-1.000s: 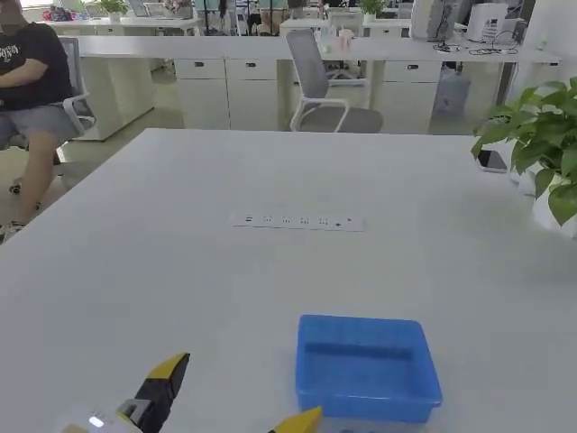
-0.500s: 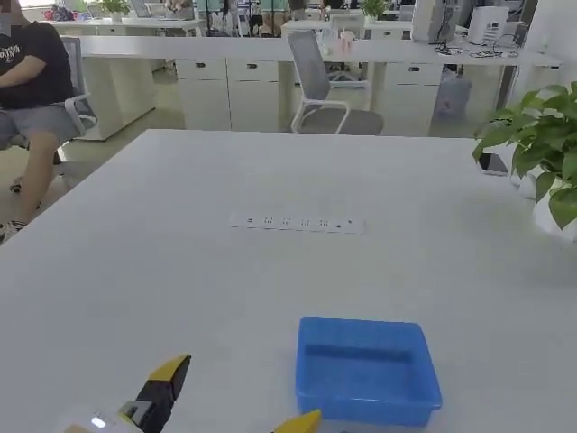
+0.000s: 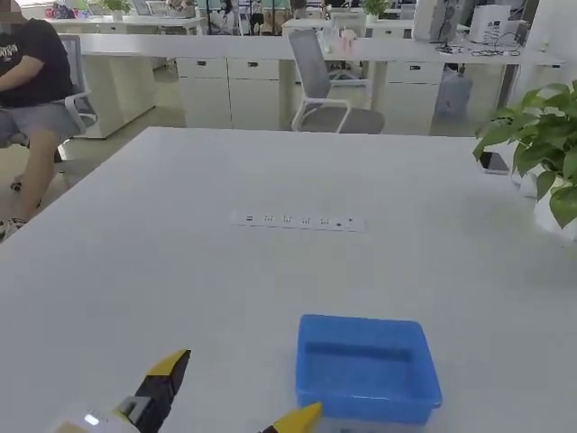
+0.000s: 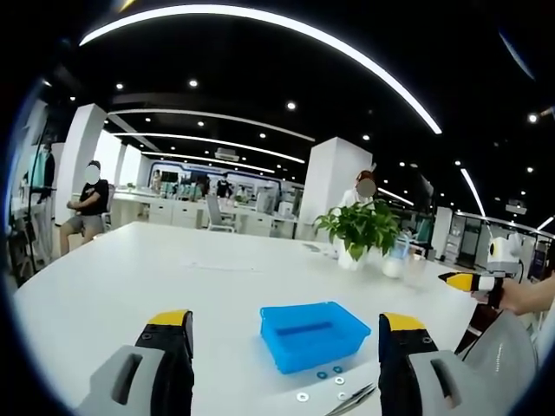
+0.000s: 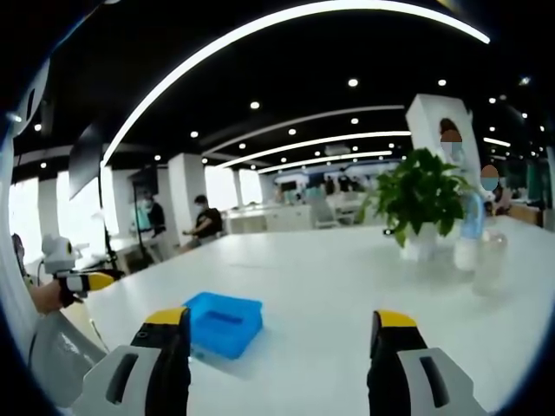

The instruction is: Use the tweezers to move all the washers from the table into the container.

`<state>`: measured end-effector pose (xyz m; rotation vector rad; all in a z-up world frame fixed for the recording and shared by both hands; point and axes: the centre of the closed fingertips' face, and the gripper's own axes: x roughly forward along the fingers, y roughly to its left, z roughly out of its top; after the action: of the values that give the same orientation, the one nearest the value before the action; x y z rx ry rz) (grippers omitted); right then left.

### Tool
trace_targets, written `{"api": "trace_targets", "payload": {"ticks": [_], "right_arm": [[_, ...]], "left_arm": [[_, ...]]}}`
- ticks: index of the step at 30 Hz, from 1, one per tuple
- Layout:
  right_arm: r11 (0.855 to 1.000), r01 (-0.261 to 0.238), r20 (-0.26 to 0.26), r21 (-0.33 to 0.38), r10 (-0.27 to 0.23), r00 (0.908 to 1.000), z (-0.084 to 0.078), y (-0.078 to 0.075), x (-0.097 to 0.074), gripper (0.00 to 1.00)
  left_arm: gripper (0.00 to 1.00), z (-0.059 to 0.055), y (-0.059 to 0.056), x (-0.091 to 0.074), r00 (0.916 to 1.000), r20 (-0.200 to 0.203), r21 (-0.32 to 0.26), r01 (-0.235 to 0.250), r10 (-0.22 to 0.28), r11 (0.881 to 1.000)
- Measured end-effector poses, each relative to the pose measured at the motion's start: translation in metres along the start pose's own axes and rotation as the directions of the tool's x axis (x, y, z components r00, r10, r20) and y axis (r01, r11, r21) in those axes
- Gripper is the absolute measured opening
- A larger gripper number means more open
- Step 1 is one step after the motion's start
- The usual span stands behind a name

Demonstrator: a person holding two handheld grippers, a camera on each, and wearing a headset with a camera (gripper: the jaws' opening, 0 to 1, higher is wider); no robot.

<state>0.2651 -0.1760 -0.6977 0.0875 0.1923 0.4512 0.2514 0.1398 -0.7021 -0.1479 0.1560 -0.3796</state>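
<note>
Practically nothing moves since a moment ago: left gripper (image 4: 284, 321) and right gripper (image 5: 279, 318) stay spread and empty, washers (image 4: 323, 375) and tweezers (image 4: 357, 399) lie untouched on the table (image 4: 130, 286) just beside the container (image 4: 310, 334), so picking is not yet started

Bright, even overhead light; faint shadow beside container (image 5: 224, 322); head view soft; gripper views bowed at edges.

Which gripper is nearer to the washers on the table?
Left. The washers lie just ahead of the left gripper, between its open jaws. The right gripper is well off to the side, much farther away.
</note>
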Motion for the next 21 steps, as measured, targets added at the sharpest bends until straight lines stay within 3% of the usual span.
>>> {"api": "trace_targets", "payload": {"ticks": [3, 18, 21], "right_arm": [[1.000, 0.001, -0.001, -0.001, -0.001, 1.0000, -0.0003, -0.0002, -0.0002, 0.84], [1.000, 0.007, -0.005, -0.003, -0.007, 1.0000, -0.0012, -0.0018, -0.0008, 0.83], [1.000, 0.008, -0.028, -0.019, -0.009, 0.9996, -0.0051, -0.0019, -0.0006, 0.83]], "left_arm": [[0.90, 0.0028, -0.0015, -0.0003, 0.9999, 0.015, -0.006, 0.005, -0.005, 1.000], [0.89, -0.0007, -0.0019, 0.0000, 0.9999, -0.006, 0.000, 0.011, -0.011, 1.000], [0.87, -0.0006, -0.0024, -0.0013, 0.9996, -0.012, -0.013, 0.025, -0.026, 1.000]]}}
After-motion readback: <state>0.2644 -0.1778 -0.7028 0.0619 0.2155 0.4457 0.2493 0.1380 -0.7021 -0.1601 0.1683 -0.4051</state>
